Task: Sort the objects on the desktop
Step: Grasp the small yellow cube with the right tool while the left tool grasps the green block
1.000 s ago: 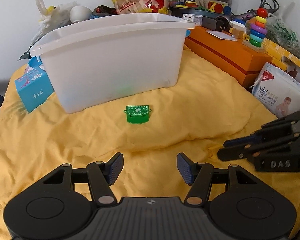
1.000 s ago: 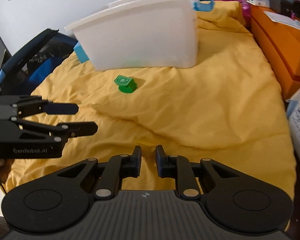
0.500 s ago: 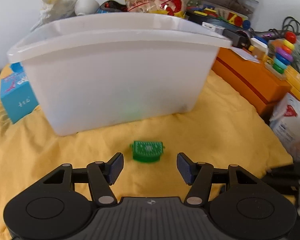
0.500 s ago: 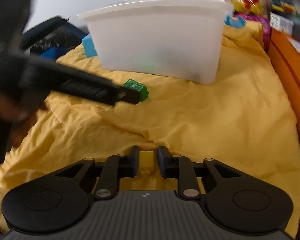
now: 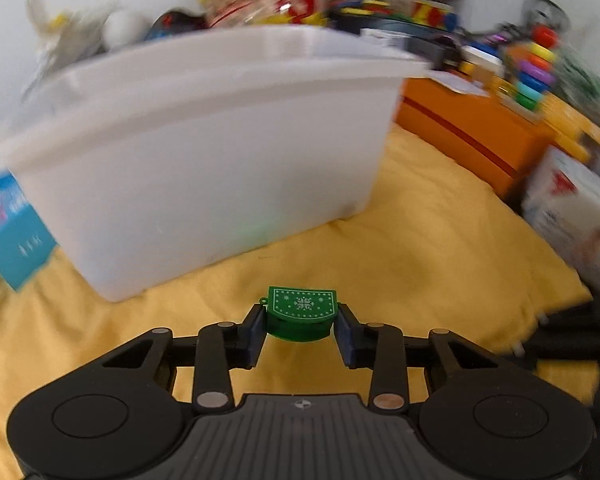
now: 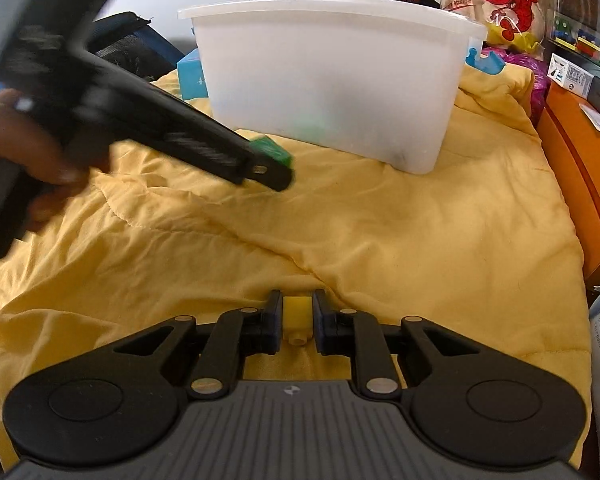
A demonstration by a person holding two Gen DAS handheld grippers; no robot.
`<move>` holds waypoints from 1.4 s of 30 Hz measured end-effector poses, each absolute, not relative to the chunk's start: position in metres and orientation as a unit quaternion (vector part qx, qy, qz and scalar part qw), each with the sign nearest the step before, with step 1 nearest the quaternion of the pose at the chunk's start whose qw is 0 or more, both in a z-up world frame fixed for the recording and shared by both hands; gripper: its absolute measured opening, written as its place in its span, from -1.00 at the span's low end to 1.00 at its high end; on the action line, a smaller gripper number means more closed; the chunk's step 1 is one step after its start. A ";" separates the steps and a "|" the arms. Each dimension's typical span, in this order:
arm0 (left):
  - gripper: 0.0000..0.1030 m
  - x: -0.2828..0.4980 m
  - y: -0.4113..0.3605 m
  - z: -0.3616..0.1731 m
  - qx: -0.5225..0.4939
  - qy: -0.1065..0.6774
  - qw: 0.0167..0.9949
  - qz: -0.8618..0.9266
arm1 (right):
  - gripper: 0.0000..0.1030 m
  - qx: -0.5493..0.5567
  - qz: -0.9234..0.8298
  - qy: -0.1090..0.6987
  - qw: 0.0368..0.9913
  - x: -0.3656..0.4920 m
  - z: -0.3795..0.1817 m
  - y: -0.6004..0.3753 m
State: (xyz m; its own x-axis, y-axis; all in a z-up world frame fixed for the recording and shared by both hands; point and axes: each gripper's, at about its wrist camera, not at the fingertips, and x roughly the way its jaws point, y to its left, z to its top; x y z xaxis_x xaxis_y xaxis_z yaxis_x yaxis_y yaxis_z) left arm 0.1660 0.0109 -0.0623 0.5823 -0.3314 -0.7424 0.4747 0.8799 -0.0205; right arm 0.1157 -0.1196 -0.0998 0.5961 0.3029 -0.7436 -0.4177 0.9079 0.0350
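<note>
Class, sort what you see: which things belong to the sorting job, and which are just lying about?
In the job: green toy purse in left claw; yellow block in right claw; white bin.

Lying about: orange box; snack bag; ring stacker.

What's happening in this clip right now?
A person is sorting small items on a yellow blanket with a handheld claw in each hand. The left claw is shut on a small green piece just in front of the white bin. The right claw grips a small yellow block and sits further back from the bin. Neither item is in the bin yet.
</note>
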 end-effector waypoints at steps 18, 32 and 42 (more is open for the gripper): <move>-0.03 0.086 0.022 -0.067 0.324 0.421 0.785 -0.319 | -0.65 -0.142 0.237 0.396 0.876 0.095 -0.095 -0.116; -0.15 0.070 0.084 -0.085 -0.187 0.432 0.877 -0.092 | -0.64 -0.134 0.241 0.374 0.885 0.094 -0.091 -0.117; -0.24 0.085 0.057 -0.092 -0.102 0.429 0.894 -0.081 | -0.64 -0.126 0.236 0.389 0.881 0.097 -0.100 -0.119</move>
